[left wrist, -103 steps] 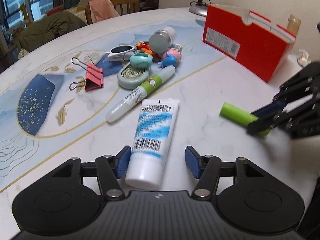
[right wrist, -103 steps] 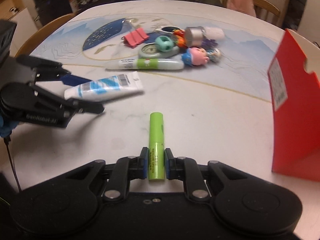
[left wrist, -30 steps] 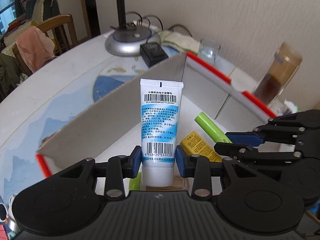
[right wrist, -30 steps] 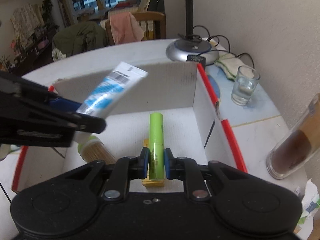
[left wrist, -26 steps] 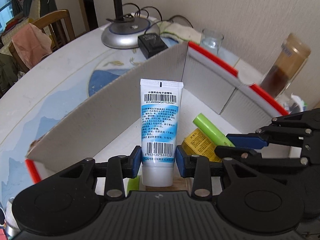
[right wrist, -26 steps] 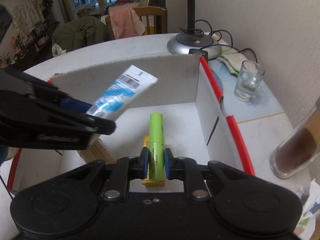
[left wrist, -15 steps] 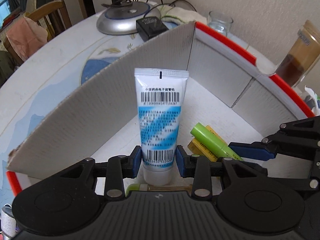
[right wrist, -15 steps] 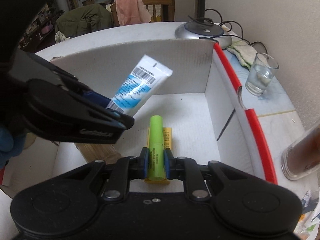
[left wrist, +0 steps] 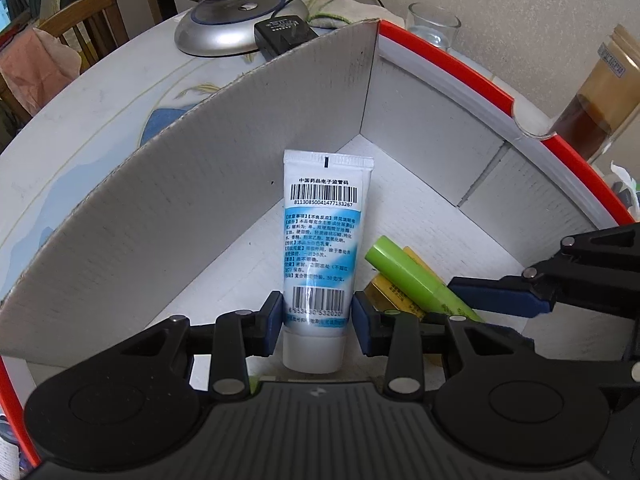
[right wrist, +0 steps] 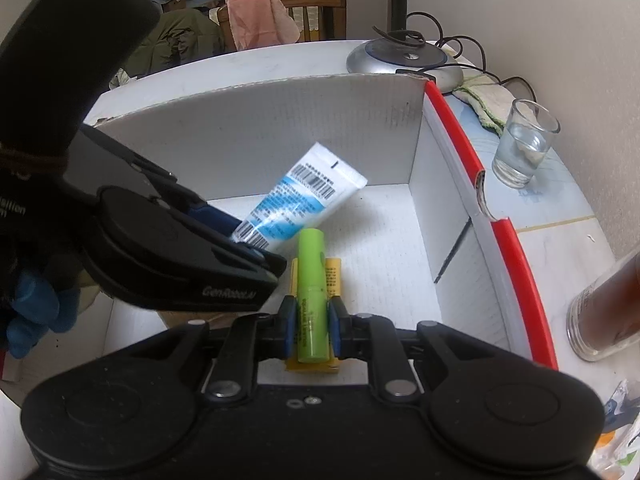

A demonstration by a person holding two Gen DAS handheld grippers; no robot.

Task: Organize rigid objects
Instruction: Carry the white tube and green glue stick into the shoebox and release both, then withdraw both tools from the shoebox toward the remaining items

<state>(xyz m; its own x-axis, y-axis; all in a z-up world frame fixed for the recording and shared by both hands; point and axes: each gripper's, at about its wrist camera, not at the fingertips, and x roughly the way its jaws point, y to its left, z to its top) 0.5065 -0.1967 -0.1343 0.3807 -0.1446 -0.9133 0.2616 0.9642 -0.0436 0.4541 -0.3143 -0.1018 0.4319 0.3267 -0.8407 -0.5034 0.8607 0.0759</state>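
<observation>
While both grippers reach into the red-rimmed white cardboard box (left wrist: 448,60), three items are visible inside it: one white-and-blue tube (left wrist: 318,248), one lime-green stick (right wrist: 312,292) and one yellow packet (right wrist: 333,276) lying flat on the box floor beneath the stick. Compared with the frame one second earlier, the tube sits lower in the box, its crimped end now below the top edge of the wall. On the left gripper (left wrist: 317,316) the jaws are opening; the tube stands between the blue pads, and a narrow gap shows on each side. On the right gripper (right wrist: 312,322) the jaws are likewise opening, narrowly spread, with the stick between the pads and resting over the packet.
</observation>
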